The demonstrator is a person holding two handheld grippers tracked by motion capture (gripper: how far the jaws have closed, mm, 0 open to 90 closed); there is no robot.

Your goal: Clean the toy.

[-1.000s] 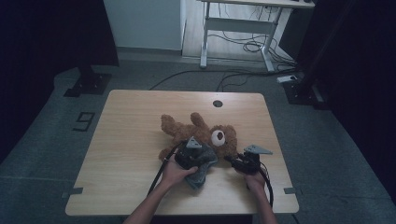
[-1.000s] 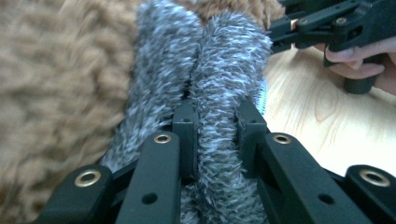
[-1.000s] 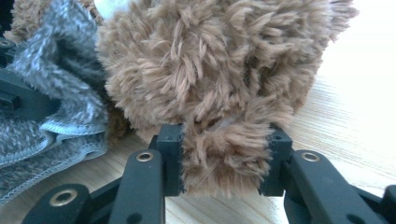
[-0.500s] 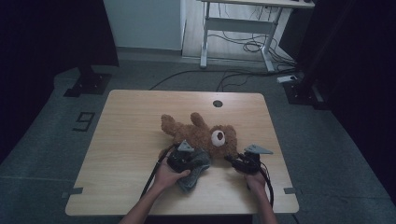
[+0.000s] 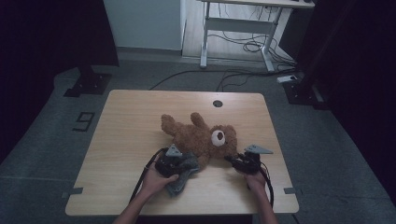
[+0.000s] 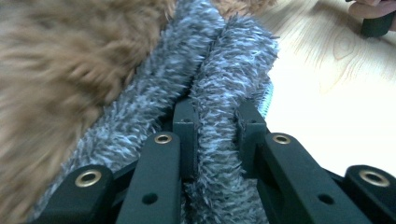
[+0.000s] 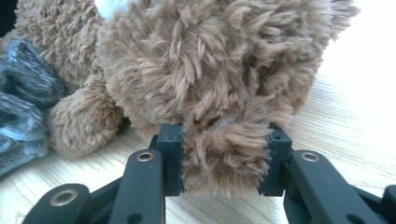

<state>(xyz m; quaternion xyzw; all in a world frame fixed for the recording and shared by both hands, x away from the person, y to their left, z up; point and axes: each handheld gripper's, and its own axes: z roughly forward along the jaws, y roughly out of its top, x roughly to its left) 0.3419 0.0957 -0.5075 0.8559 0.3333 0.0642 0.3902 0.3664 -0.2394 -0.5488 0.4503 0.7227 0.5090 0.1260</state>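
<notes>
Left hand-held gripper [image 6: 212,126] clamps grey fuzzy cloth [image 6: 224,70]; right hand-held gripper [image 7: 224,158] clamps teddy bear [image 7: 210,70] ear.

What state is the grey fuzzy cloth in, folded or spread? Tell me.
Folded and bunched: in the left gripper view the grey cloth shows two doubled ridges, one pinched in the left gripper.

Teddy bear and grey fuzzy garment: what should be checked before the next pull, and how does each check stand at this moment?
1. Left gripper clamped on the grey fuzzy garment: ok, a fold sits between the jaws.
2. Right gripper clamped on the teddy bear: ok, brown fur is pinched.
3. Which part of the bear the right gripper holds: cannot tell.
4. Garment free of the bear: not ok, it lies against the fur.
5. Bear fully on the table: ok.
</notes>
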